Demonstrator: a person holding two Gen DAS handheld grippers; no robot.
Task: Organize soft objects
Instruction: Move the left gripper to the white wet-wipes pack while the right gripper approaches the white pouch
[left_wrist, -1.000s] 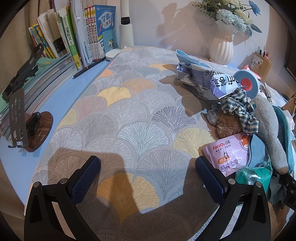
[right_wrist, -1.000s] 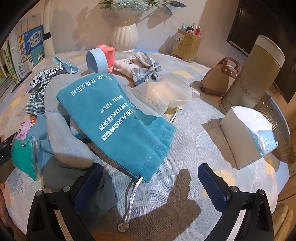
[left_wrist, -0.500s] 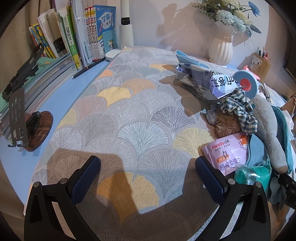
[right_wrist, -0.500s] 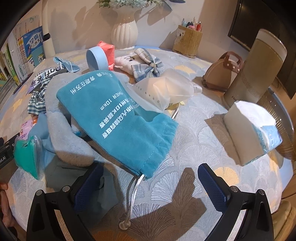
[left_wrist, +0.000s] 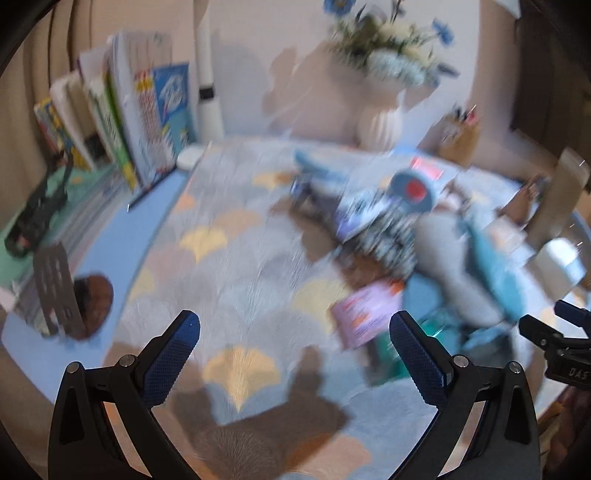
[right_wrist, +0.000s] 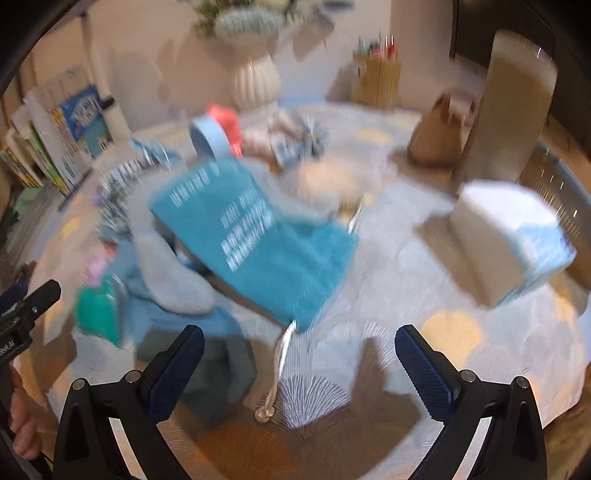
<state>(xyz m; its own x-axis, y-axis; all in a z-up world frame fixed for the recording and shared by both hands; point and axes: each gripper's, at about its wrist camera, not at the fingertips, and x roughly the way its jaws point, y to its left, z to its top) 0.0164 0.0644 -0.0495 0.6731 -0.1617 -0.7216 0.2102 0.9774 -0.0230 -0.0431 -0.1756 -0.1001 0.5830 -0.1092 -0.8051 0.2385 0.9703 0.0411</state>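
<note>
Both views are motion-blurred. A heap of soft things lies on the patterned tablecloth (left_wrist: 236, 266). In the right wrist view a teal drawstring pouch (right_wrist: 258, 243) with white print drapes over the heap, its cord (right_wrist: 280, 354) trailing toward my right gripper (right_wrist: 299, 354), which is open and empty just short of it. A grey plush (right_wrist: 166, 269) and a green packet (right_wrist: 99, 314) lie left of the pouch. In the left wrist view my left gripper (left_wrist: 295, 339) is open and empty above bare cloth; a pink packet (left_wrist: 369, 310) and a checked scrunchie (left_wrist: 391, 236) sit to its right.
Books (left_wrist: 122, 125) stand along the left edge, with a phone stand (left_wrist: 66, 295) in front. A white vase (right_wrist: 255, 81), a pen holder (right_wrist: 376, 81), a brown bag (right_wrist: 443, 133), a tall beige cylinder (right_wrist: 513, 107) and a tissue pack (right_wrist: 513, 240) ring the back and right.
Both grippers have risen and pulled back sharply, blurring the views; the heap now sits farther away. Neither gripper has taken hold of anything.
</note>
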